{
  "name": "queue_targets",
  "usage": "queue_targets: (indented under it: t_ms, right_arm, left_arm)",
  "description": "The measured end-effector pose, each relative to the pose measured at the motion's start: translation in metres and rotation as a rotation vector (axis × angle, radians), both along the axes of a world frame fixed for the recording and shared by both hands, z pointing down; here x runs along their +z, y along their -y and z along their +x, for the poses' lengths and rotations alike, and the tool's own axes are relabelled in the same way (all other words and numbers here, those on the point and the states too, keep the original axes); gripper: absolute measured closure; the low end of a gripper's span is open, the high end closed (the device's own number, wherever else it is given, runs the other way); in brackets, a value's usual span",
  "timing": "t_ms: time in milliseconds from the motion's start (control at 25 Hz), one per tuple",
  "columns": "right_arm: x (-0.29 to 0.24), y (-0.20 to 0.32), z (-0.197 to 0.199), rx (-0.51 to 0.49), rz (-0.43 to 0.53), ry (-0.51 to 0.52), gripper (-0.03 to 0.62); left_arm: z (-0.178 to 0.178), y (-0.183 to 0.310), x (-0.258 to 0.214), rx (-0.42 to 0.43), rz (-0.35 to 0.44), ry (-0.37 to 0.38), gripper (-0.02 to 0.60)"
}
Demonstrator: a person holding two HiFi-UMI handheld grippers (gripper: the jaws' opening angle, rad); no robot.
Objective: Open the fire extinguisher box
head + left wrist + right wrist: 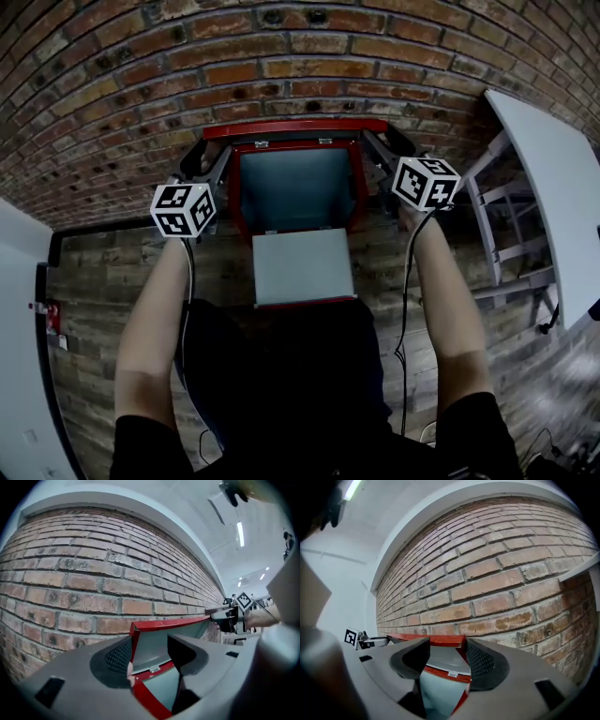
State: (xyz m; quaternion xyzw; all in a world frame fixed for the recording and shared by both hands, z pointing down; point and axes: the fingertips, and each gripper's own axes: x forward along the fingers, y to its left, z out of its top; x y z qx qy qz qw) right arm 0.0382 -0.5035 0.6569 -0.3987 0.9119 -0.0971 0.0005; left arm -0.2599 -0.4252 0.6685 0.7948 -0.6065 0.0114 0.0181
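Currently left tool (152,651) jaws apart, left corner of raised lid (295,128) between; right tool (447,658) likewise, right corner.

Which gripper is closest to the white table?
The right gripper: the white table stands on its side, while the left gripper is across the red box, far from it.

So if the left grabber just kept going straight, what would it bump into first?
Probably the red lid of the box: its corner sits between the left gripper's jaws. The brick wall comes behind it.
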Motion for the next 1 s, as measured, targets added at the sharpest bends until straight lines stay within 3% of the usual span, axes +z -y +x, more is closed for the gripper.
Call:
queue_targets:
  t_ms: [320,560,1000]
  right_arm:
    - [-0.023,0.064,-0.013,0.061,-0.055,0.095,0.339]
    - [-0.026,0.099,-0.025,0.133,-0.076,-0.010,0.339]
    - [-0.017,0.100,-0.020,0.106,-0.073,-0.039,0.338]
  left_arm:
    - [-0.019,0.059,-0.028,-0.056,-0.045,-0.166,0.298]
    - [-0.026,0.093,-0.032,-0.075,-0.099,-0.145,0.298]
    - [-0.027,0.098,-0.030,-0.083,-0.087,-0.054,0.298]
